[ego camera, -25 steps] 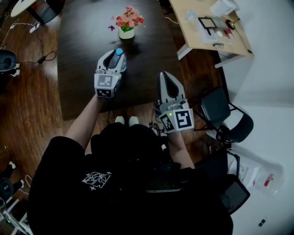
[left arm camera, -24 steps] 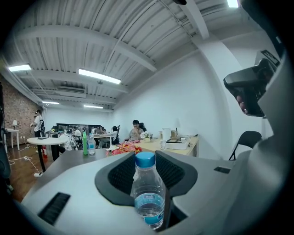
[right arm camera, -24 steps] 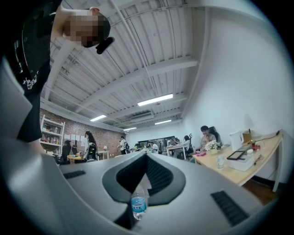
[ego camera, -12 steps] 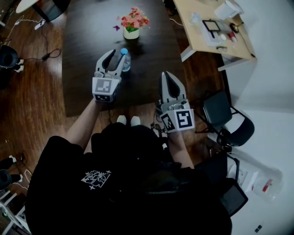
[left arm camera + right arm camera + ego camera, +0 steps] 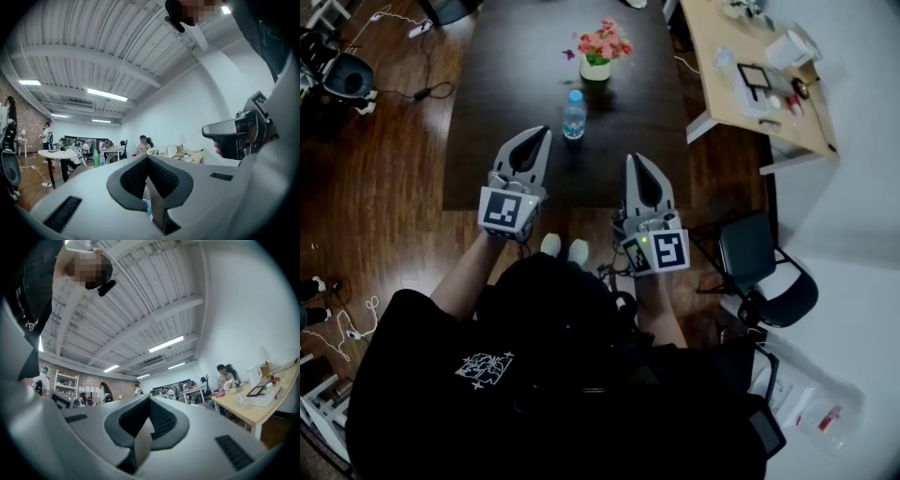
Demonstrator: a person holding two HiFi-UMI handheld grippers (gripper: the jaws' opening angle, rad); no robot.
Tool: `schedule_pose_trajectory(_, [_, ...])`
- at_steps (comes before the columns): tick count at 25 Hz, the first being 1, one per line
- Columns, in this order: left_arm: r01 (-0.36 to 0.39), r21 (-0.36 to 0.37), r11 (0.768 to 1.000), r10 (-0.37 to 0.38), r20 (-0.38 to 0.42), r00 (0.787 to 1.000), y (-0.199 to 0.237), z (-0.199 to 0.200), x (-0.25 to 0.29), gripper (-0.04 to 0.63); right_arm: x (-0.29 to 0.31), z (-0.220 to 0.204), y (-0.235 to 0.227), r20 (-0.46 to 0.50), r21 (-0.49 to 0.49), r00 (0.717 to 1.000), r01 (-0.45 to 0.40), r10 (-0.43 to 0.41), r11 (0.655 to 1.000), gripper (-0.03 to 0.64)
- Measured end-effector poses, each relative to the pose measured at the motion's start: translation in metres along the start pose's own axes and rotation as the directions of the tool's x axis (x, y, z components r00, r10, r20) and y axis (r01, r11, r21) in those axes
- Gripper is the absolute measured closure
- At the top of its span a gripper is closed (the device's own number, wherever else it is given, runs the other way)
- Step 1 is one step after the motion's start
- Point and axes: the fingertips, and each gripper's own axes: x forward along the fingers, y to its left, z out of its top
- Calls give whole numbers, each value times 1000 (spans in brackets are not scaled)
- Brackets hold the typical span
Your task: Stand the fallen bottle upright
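A clear water bottle [image 5: 574,114] with a blue cap stands upright by itself on the dark table [image 5: 506,84], just in front of the flower pot. My left gripper [image 5: 542,134] hangs above the table's near edge, back from the bottle and to its left, with its jaws shut and nothing between them. In the left gripper view the pads [image 5: 161,176] meet at the tip, and a sliver of the bottle [image 5: 147,206] shows beyond them. My right gripper [image 5: 636,159] is beside it to the right, also shut and empty, its tips [image 5: 150,399] touching.
A white pot of pink flowers [image 5: 598,54] stands behind the bottle. A light wooden desk [image 5: 741,84] with small items is at the upper right. A black chair [image 5: 759,267] is at the right. Cables lie on the wooden floor [image 5: 384,169] at the left.
My left gripper let go of the bottle, drew back toward me and closed. The bottle now stands free. The right gripper barely shifted.
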Motion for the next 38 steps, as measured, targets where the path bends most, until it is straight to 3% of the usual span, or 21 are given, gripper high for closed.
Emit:
schedule_pose_trajectory(8, [-31,-32,999,31,-10,999,-17,2,-60,607,-24,2,25,7,-23,1000,-13,13,1000,601])
schedule_pose_trajectory(14, [-24,-30,999,25,23,999,-27,12,-116,607,-62,2,53,19,-55,999,27,-26,998,601])
schedule_pose_trajectory(29, [6,-9,1000,-5,57,998,-87,22,-339,607,-232,-20,233,39,-85,997,72,-69,994,601])
schedule_pose_trajectory(38, [22,-28,999,-19,91,996,-131,49,-410,607,-298,-4,266,39,-91,996,85,-82,992,601])
